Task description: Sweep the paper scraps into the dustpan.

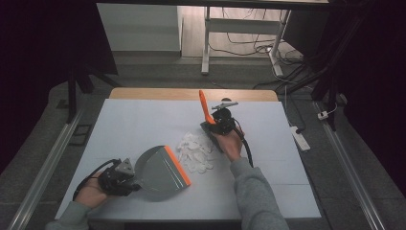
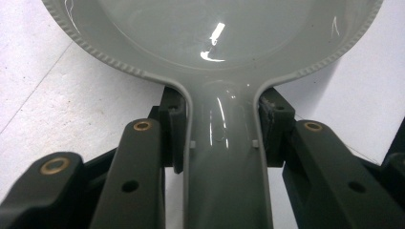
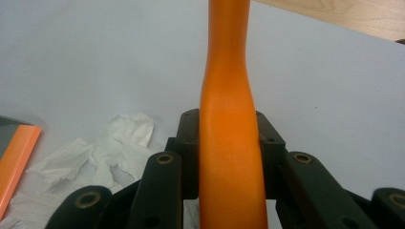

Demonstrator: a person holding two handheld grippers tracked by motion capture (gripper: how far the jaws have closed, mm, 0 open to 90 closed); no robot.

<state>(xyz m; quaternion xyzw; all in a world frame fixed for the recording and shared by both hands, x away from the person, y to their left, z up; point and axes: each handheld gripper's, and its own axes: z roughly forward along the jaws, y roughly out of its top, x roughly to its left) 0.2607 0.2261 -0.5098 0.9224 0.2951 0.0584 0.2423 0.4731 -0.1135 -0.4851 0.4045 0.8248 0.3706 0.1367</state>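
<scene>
1. The left gripper (image 1: 125, 178) is clamped on the grey dustpan (image 1: 160, 167) handle; the pan lies flat on the table (image 1: 134, 124), its orange lip just beside the scraps (image 1: 196, 151).
2. The right gripper (image 1: 218, 125) is clamped on the orange brush (image 1: 206, 106) handle, just beyond the scraps.
3. Risk: a fast sweep could scatter the light paper past the lip.
4. Risk: if the pan tilts, scraps could slide underneath.

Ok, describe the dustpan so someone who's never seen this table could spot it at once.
Start at the white-covered table and look to its near left corner, where the left gripper is clamped on a handle. That handle belongs to the dustpan, lying just left of the pile of white paper scraps. It is the only glossy grey scoop, with an orange strip along its front lip.
</scene>
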